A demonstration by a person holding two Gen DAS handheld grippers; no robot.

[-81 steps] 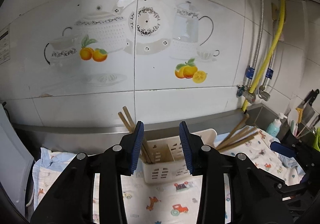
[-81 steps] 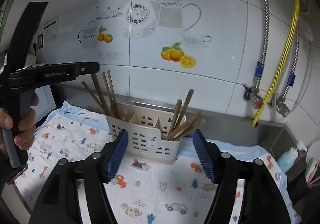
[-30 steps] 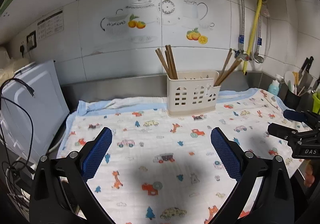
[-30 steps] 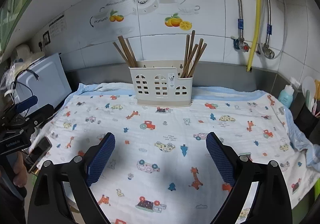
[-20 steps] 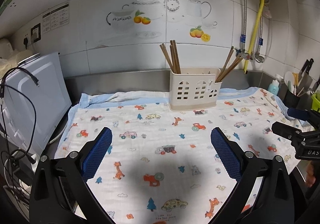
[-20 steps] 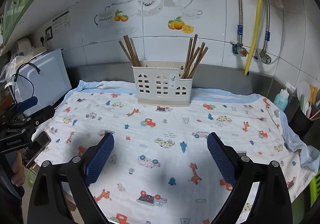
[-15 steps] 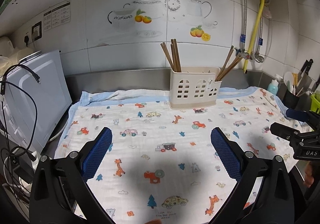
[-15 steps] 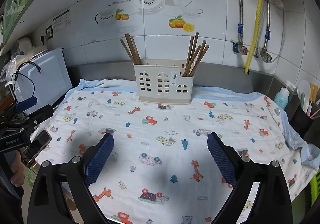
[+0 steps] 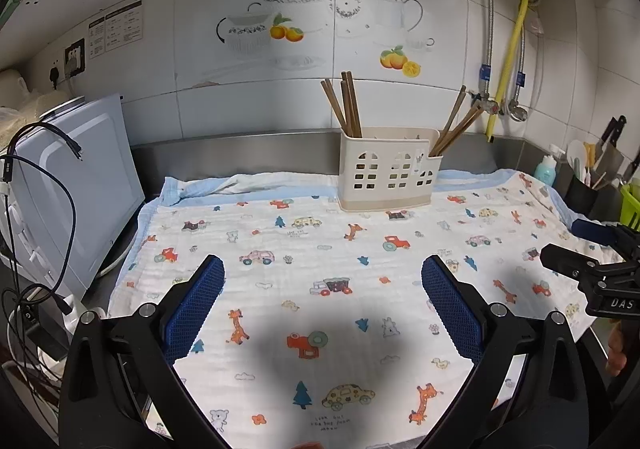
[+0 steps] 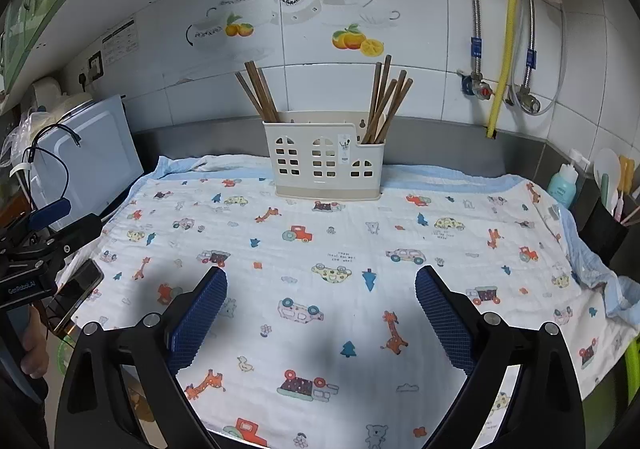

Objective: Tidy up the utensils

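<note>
Both claws are hanging over the near end of the bench with nothing in them. The left claw (image 9: 322,289) is spread wide, blue pads (image 9: 196,303) well apart, and the right claw (image 10: 320,291) is spread the same way. Each one also shows up at the edge of the other's view: the right claw at the right edge of the left view, the left claw at the left edge of the right view, with a bit of a hand under it.

The caddy (image 10: 323,165) is a cream plastic thing with little window cutouts, standing upright at the far side of the cloth (image 10: 360,249), near the steel backsplash and well apart from both claws. Chopsticks are split into two bunches: the left bunch (image 10: 258,95) sits in the left end compartment and leans left, and the right bunch (image 10: 386,105) sits in the lower right end compartment and fans out to the right. Middle compartment looks empty from here, but I can't see down into it.

The cloth is white with cartoon cars, giraffes and trees, and covers most of the bench. A white appliance (image 9: 76,185) with cables draped over it sits to the left. Far right there's a teal bottle (image 10: 562,185) beside a dark holder (image 10: 602,227) with kitchen tools.
</note>
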